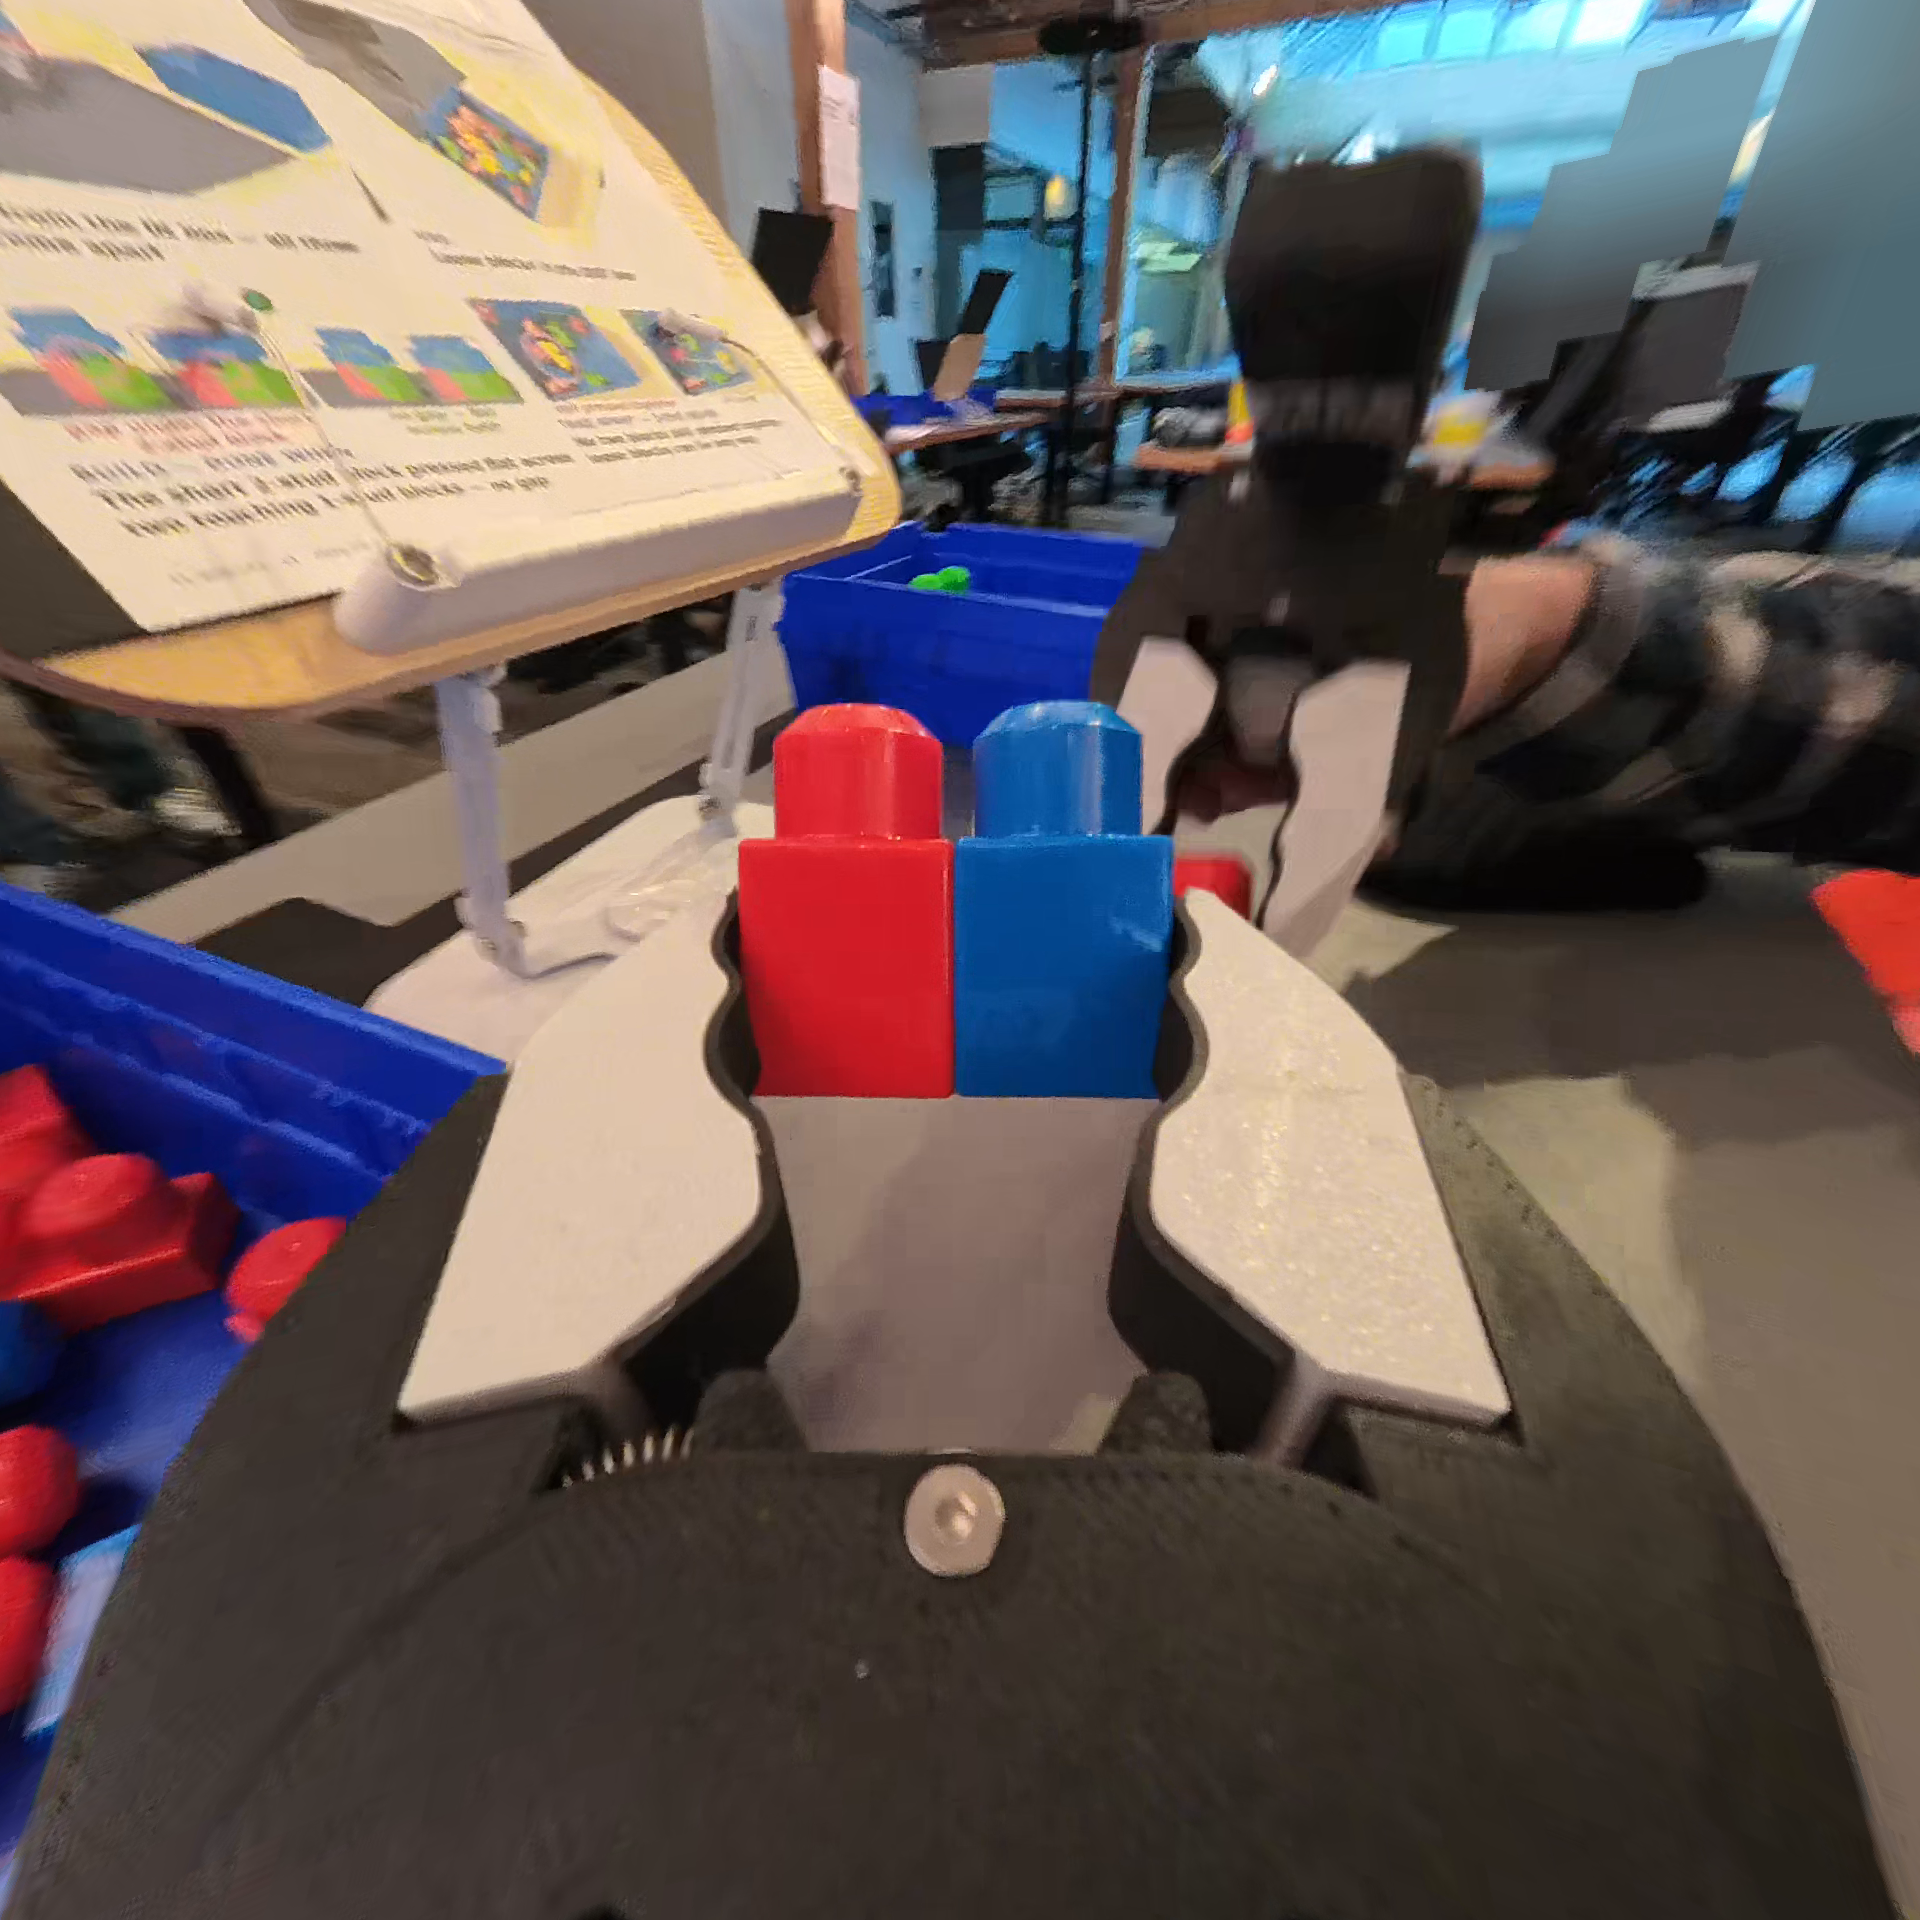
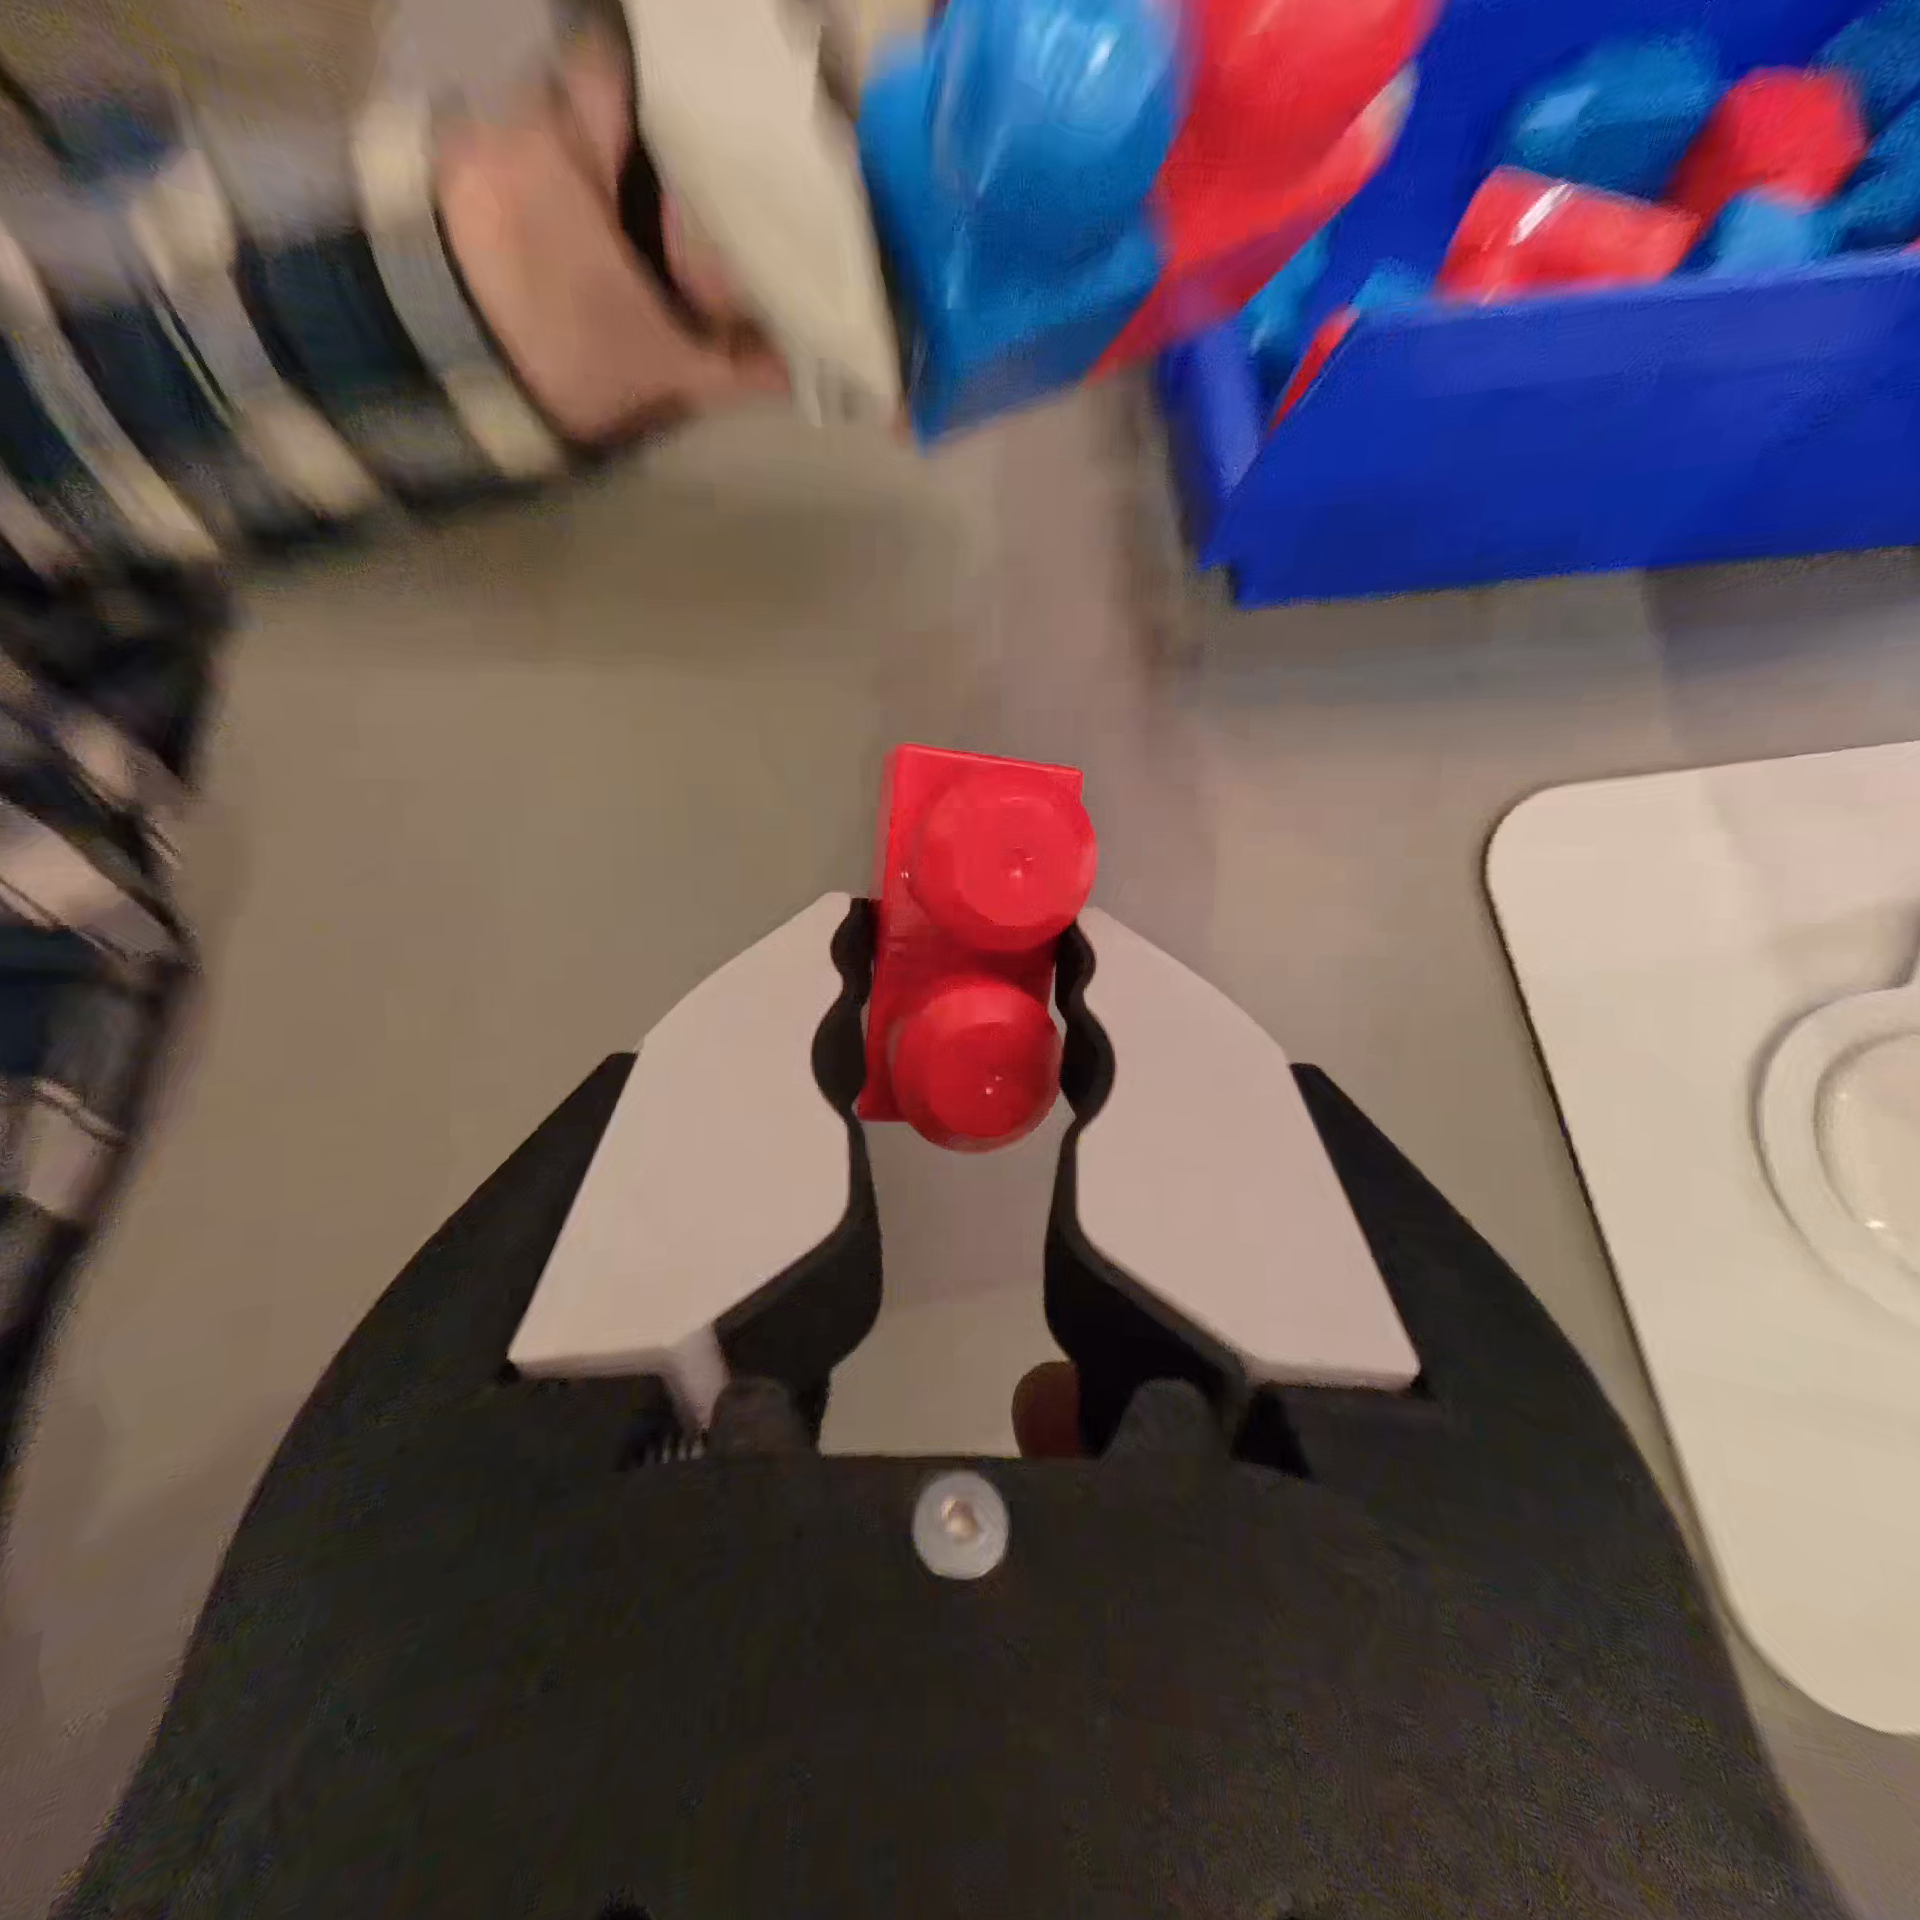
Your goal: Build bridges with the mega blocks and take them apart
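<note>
The left tool (image 1: pixel 956 997) points level across the grey table (image 1: pixel 1621 1143), its white fingers (image 1: pixel 1262 997) set wide and pressed against the outer sides of a red one-stud plastic block (image 1: pixel 847 966) and a blue one-stud plastic block (image 1: pixel 1060 966), which stand upright, side by side and touching, studs up. The right tool (image 2: pixel 961 997) looks steeply down on the table (image 2: pixel 540 790); a forearm in a checked sleeve (image 1: pixel 1704 665) runs off behind it in the left wrist view. Its fingers (image 2: pixel 748 1039) are drawn in narrow and grip a red two-stud plastic block (image 2: pixel 971 935) by its long sides, the studs facing the camera and the far half of the block sticking out past the fingertips.

Open table lies ahead of and to the left of the right tool. To its right sits the rounded corner of a white base plate (image 2: pixel 1662 1039), and farther off the wall of a blue plastic bin (image 2: pixel 1558 436) filled with red and blue blocks. By the left tool, that bin's rim (image 1: pixel 239 1029) is close on the left, a tilted instruction board on a white stand (image 1: pixel 416 343) overhangs the space ahead on the left, and a second blue bin (image 1: pixel 935 634) stands beyond the held pair.
</note>
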Available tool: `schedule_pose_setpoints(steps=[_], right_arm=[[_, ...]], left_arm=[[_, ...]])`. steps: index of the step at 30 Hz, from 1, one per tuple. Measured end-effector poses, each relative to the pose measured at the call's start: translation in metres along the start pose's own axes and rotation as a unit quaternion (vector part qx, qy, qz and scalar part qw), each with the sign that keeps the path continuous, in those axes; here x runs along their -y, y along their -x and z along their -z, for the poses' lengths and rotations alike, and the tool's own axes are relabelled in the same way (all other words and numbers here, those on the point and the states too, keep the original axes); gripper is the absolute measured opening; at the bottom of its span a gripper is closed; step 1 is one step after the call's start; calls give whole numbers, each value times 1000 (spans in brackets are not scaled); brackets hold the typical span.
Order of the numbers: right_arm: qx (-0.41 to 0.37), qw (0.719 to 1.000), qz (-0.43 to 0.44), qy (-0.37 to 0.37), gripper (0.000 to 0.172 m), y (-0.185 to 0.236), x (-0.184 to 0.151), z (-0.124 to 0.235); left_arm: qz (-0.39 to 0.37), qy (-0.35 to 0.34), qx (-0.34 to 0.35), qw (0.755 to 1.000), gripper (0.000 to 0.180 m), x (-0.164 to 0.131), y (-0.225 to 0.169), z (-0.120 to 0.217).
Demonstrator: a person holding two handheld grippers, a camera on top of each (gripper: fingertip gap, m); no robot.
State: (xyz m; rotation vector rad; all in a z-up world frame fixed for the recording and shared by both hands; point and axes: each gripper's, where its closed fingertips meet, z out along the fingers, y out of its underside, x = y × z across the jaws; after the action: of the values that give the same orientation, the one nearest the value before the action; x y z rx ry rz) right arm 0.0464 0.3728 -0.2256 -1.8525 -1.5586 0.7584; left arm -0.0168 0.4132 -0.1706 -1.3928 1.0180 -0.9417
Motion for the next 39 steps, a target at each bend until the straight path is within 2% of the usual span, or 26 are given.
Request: schedule_pose_setpoints(steps=[2,6,12,16,21,27,34,39], right_arm=[[10,994,-60,-91,34,-4,28,22],[17,965,-154,-211,34,-17,65,50],[66,920,-237,-304,34,-24,96,66],[52,923,-239,-299,34,-24,99,61],[48,926,-225,-300,34,-22,102,62],[44,933,-198,-297,34,-19,105,68],[31,921,-204,-329,35,-19,110,76],[-15,928,-176,-327,35,-21,108,74]], left_arm=[[-57,25,44,997,74,1,2,-3],[-171,67,119,976,74,13,-1,-10],[-302,123,205,923,74,31,-3,-18],[-346,147,221,900,74,35,-5,-25],[-370,155,217,890,74,40,-10,-31],[-377,147,210,890,73,49,-15,-37],[-384,134,226,885,73,58,-16,-42],[-387,139,231,882,73,59,-17,-45]])
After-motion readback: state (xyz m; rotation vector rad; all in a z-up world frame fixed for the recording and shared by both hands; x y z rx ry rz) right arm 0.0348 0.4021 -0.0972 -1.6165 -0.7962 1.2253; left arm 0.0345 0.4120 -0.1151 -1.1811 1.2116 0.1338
